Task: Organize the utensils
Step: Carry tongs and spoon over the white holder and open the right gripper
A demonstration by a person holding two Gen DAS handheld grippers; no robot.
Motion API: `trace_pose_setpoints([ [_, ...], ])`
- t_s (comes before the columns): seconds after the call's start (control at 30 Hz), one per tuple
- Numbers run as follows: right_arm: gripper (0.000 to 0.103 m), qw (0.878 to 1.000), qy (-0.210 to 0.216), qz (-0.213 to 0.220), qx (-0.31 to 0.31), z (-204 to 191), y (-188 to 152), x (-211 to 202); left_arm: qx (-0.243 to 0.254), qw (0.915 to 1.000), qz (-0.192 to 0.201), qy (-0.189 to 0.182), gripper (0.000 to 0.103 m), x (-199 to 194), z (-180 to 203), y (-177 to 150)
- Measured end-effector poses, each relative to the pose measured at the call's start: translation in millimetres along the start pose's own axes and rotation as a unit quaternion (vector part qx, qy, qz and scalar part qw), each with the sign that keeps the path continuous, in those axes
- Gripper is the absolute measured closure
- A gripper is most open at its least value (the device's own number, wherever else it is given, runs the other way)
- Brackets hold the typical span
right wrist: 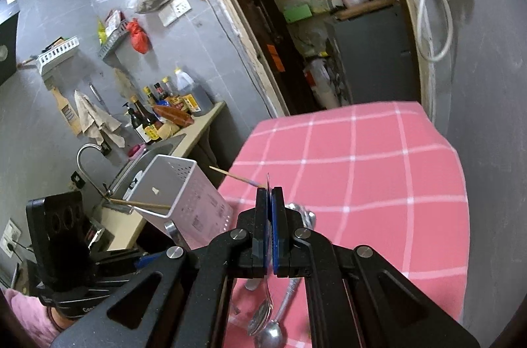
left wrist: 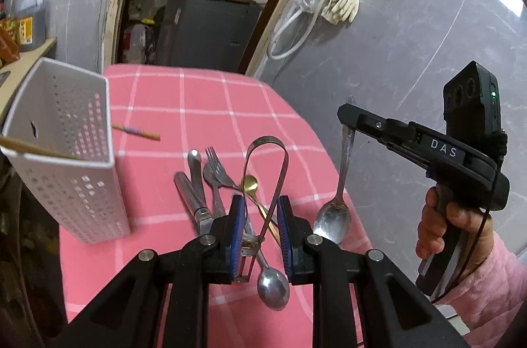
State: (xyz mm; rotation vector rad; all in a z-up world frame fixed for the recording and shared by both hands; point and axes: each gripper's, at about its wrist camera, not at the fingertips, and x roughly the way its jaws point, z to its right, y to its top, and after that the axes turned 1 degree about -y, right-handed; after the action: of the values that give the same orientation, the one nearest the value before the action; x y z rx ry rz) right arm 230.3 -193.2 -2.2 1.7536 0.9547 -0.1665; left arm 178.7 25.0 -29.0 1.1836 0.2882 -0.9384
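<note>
Both utensils lifted clear of pink cloth (left wrist: 204, 104) for drop into white perforated caddy (left wrist: 66, 150) far left: right gripper (left wrist: 349, 120) clamped on spoon (left wrist: 332, 216) handle, bowl dangling; left gripper (left wrist: 260, 232) narrow, prob. pinching looped metal tongs (left wrist: 273, 170).

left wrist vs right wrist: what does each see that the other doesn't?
Left wrist only: the fork, gold spoon and looped tongs between the left gripper pads; the right gripper side-on, a spoon hanging from it.
Right wrist only: the sink faucet, sauce bottles, wall racks.
Both: white perforated utensil holder, chopstick, pink checked tablecloth.
</note>
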Motion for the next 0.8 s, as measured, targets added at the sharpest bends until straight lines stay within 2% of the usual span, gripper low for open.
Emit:
trace_pose_setpoints([
  [0.33,0.101,0.999,-0.006,0.016,-0.040,-29.0,17.4,-14.6,0.017,0.9988,0.034,-0.031,0.085,-42.9,4.1,13.0],
  [0.37,0.101,0.999,-0.004,0.020,-0.039,-29.7,20.1,-15.6,0.015,0.9987,0.037,-0.033,0.089,-45.3,3.5,14.2],
  [0.4,0.101,0.999,-0.002,0.025,-0.037,-30.8,22.7,-16.7,0.011,0.9986,0.039,-0.035,0.101,-49.3,2.5,16.7],
  [0.53,0.101,0.998,0.014,0.045,-0.040,-39.8,36.2,-14.8,0.005,0.9976,0.058,-0.037,0.101,-64.5,-5.1,29.1],
  [0.63,0.101,0.997,0.021,0.046,-0.049,-50.1,41.2,-6.6,0.000,0.9982,0.052,-0.029,0.101,-62.6,-15.5,35.3],
  [0.8,0.101,0.997,0.028,0.037,-0.053,-55.4,38.9,-0.7,-0.020,0.9988,0.035,-0.029,0.101,-51.0,-29.2,25.8],
])
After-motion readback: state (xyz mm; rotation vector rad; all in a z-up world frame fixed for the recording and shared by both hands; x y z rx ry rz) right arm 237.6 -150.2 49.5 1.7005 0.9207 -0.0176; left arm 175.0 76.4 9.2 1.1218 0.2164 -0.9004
